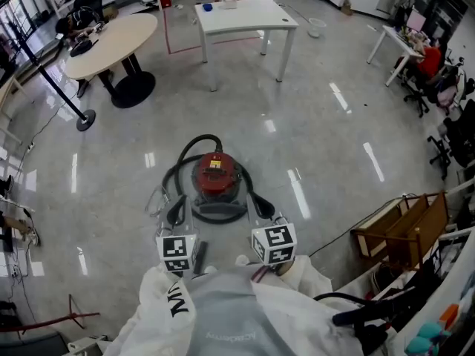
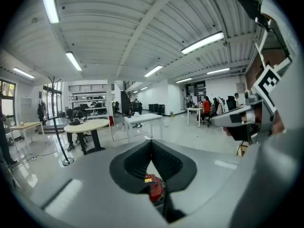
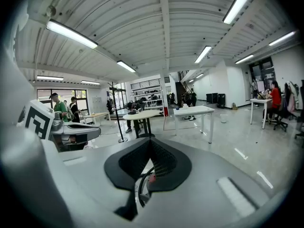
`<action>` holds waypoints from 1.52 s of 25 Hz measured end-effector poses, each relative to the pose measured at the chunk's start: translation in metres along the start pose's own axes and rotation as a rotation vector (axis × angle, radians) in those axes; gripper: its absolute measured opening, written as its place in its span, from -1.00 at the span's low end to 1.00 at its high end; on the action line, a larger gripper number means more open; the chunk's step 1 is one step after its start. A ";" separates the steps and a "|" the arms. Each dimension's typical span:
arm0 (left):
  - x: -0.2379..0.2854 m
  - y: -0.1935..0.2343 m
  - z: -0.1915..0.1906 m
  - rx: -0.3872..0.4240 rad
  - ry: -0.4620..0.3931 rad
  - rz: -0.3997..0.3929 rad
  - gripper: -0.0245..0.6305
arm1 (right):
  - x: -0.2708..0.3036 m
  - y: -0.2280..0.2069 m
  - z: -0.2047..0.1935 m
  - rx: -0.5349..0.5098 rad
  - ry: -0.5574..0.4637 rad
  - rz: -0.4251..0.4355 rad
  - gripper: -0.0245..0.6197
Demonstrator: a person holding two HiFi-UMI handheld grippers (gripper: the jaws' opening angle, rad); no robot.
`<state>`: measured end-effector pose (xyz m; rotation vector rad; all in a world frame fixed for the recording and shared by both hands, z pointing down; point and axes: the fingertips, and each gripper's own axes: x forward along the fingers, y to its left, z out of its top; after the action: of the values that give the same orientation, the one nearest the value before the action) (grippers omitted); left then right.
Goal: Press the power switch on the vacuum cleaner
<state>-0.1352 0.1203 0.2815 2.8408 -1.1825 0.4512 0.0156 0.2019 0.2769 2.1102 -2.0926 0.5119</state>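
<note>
Glossy grey floor (image 1: 334,147) fills the head view, bare on every side of the red vacuum cleaner (image 1: 216,178), which stands in the middle of the open stretch with its black hose (image 1: 194,145) looped over its far side. The left gripper (image 1: 177,211) hangs just beside the machine's near left edge and the right gripper (image 1: 261,205) just beside its near right edge, neither touching it. A white table (image 1: 245,15) and a round table (image 1: 111,41) stand well apart at the far edge of the floor. A post's round base (image 1: 84,119) sits off to the left, and a wooden crate (image 1: 404,225) crowds the right edge (the only clutter near the person).

From the left gripper view, the left gripper's (image 2: 151,144) jaws meet at their tips and hold nothing. The vacuum cleaner's red top (image 2: 153,186) shows through the gap below the tips, with clear floor beyond it up to the tables.

From the right gripper view, the right gripper's (image 3: 151,142) jaws are likewise together at the tips and empty. The gap under them frames a curve of the hose (image 3: 137,186) and a speck of red, with bare floor running to the white table (image 3: 192,111).
</note>
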 end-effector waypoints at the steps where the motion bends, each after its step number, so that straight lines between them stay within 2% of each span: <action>1: 0.001 -0.001 0.000 0.000 0.003 0.000 -0.93 | 0.000 -0.002 0.000 0.010 0.000 0.001 -0.92; 7: 0.008 -0.006 -0.008 0.005 0.033 0.014 -0.93 | -0.004 -0.018 -0.004 0.043 -0.006 -0.002 -0.92; 19: 0.019 -0.038 0.003 0.006 0.017 0.021 -0.93 | -0.016 -0.045 -0.009 0.046 -0.004 0.020 -0.92; 31: 0.010 -0.040 0.008 0.022 0.016 0.028 -0.93 | -0.024 -0.043 -0.007 0.060 -0.021 0.026 -0.92; 38: 0.009 -0.037 0.000 0.010 0.032 0.032 -0.93 | -0.020 -0.038 -0.015 0.060 0.003 0.036 -0.92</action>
<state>-0.1036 0.1405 0.2870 2.8155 -1.2249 0.5028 0.0509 0.2269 0.2900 2.1057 -2.1430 0.5898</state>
